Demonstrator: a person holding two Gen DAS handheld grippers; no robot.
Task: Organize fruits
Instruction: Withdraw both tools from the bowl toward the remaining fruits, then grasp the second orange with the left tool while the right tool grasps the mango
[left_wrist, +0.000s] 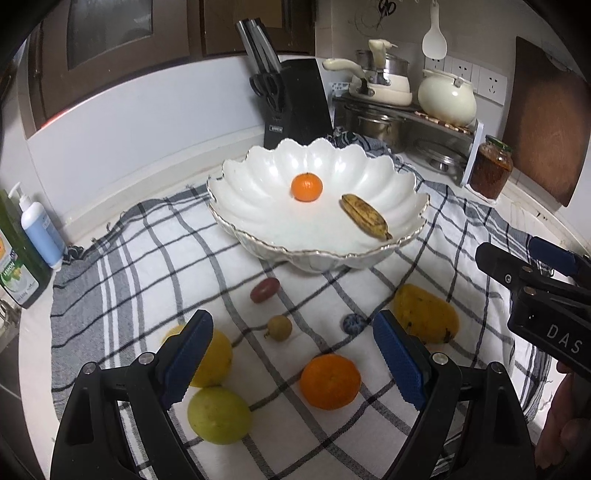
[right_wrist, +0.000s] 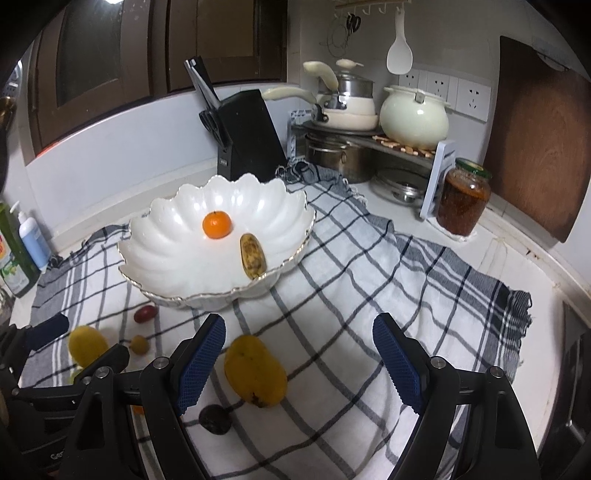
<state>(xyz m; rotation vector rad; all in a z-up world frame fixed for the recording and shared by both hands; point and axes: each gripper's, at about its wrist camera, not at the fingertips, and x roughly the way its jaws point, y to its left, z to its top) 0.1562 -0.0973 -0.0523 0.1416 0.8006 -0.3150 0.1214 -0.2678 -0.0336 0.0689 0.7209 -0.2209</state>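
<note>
A white scalloped bowl (left_wrist: 388, 173) (right_wrist: 166, 236) sits on a checked cloth and holds a small mandarin (left_wrist: 306, 187) (right_wrist: 217, 224) and a spotted banana (left_wrist: 365, 216) (right_wrist: 252, 255). On the cloth lie an orange (left_wrist: 330, 381), a green fruit (left_wrist: 219, 414), a yellow lemon (left_wrist: 214, 360), a mango (left_wrist: 424, 313) (right_wrist: 255, 370), a red grape (left_wrist: 264, 290) (right_wrist: 145, 313), a small brown fruit (left_wrist: 279, 326) (right_wrist: 140, 344) and a dark fruit (left_wrist: 351, 323) (right_wrist: 215, 418). My left gripper (left_wrist: 291, 363) is open above the orange. My right gripper (right_wrist: 299, 365) is open beside the mango.
A knife block (left_wrist: 295, 105) (right_wrist: 249, 136), pots on a rack (left_wrist: 388, 88) (right_wrist: 351, 110), a jar (left_wrist: 491, 170) (right_wrist: 463, 197) and a wooden board (left_wrist: 546, 122) (right_wrist: 535, 140) stand behind. Soap bottles (left_wrist: 33, 236) (right_wrist: 22, 243) stand at the left edge.
</note>
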